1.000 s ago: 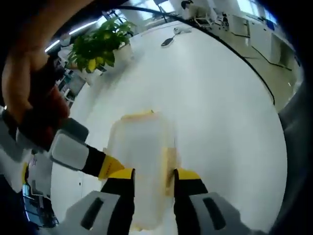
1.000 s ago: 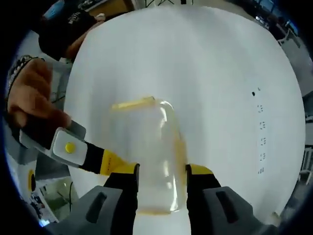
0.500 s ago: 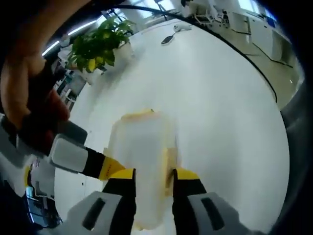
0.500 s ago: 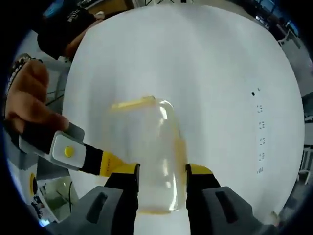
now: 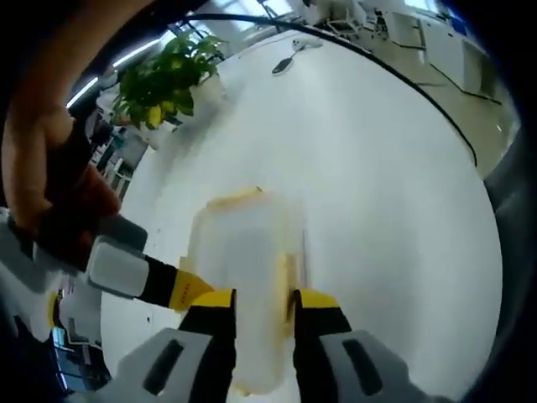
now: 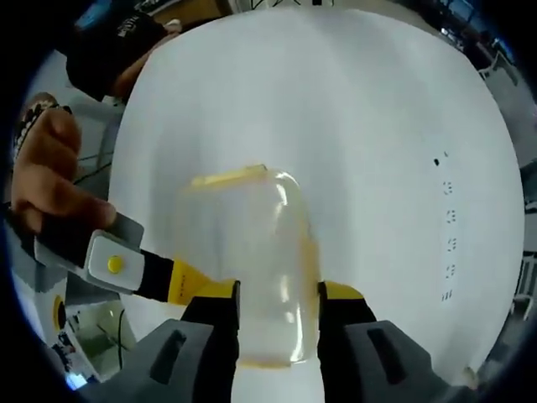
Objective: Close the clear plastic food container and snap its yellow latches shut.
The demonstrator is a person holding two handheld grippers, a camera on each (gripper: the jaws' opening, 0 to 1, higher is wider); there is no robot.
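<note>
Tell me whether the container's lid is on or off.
On: the lid covers the clear container, its far yellow latch along the rim. Latch engagement: cannot tell.

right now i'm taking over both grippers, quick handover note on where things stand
Left gripper: jaws closed on the clear container.
Right gripper: jaws straddle the container, pressed against its sides.
Container sits on the white table, lid on; yellow latch at the far end, another along the side.
Left: I can't tell whether the latches are snapped; check each and press shut.
</note>
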